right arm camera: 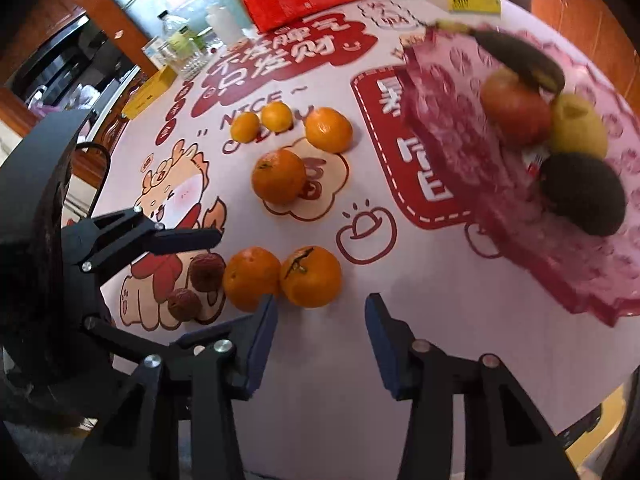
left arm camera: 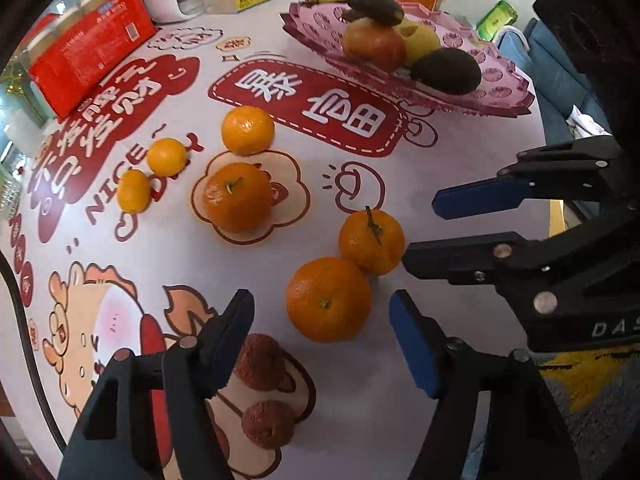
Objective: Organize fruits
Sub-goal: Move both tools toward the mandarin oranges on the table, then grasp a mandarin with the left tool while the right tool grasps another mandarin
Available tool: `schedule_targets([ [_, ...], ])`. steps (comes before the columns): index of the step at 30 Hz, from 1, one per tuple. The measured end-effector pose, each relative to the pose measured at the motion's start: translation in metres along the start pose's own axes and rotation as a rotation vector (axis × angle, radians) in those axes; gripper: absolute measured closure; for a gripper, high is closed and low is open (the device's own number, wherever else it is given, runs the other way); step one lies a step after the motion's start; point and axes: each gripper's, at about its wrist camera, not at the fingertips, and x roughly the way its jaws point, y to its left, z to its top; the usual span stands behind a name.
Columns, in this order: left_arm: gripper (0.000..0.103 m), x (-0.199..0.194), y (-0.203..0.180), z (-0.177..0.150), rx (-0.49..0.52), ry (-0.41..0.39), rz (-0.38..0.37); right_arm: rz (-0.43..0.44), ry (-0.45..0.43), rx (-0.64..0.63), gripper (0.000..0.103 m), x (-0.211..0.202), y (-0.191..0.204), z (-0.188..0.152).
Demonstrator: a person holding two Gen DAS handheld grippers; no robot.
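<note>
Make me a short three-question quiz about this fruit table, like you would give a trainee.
1. True or false: the pink scalloped plastic tray already holds fruit.
2. How many round orange tangerines lie loose on the printed tablecloth?
3. Which sits nearest the left gripper? A) the dark oval avocado B) the large tangerine C) the red cardboard box

Key: 1 true: a red apple, a yellow pear, the avocado and a blackened banana are on it. 2 six. 3 B; both it and the right gripper are open and empty.
</note>
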Motion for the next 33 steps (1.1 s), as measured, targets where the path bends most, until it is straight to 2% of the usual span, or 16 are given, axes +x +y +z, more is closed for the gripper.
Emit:
schedule_targets([
  [3,0.050,0.007,0.005,0.000,-0.006,0.018,-0.034,0.026,0.011,0.037,0.059,0.009,-0.004,0.002],
  [5,0.051,0.011,0.009,0.001,-0.023,0.023,-0.069,0.033,0.021,0.053,0.059,0.015,-0.006,0.003],
  [11,0.053,0.016,0.017,0.001,-0.044,0.029,-0.111,0.076,0.025,0.088,0.061,0.026,-0.009,0.008],
  [18,0.054,0.020,0.021,0.003,-0.044,0.020,-0.128,0.121,0.017,0.125,0.063,0.034,-0.010,0.017],
  [25,0.060,0.019,0.024,0.005,-0.059,0.020,-0.127,0.130,0.003,0.125,0.065,0.035,-0.010,0.021],
  [33,0.061,0.009,0.015,0.007,-0.055,0.017,-0.046,0.095,-0.026,0.049,0.066,0.022,0.001,0.018],
])
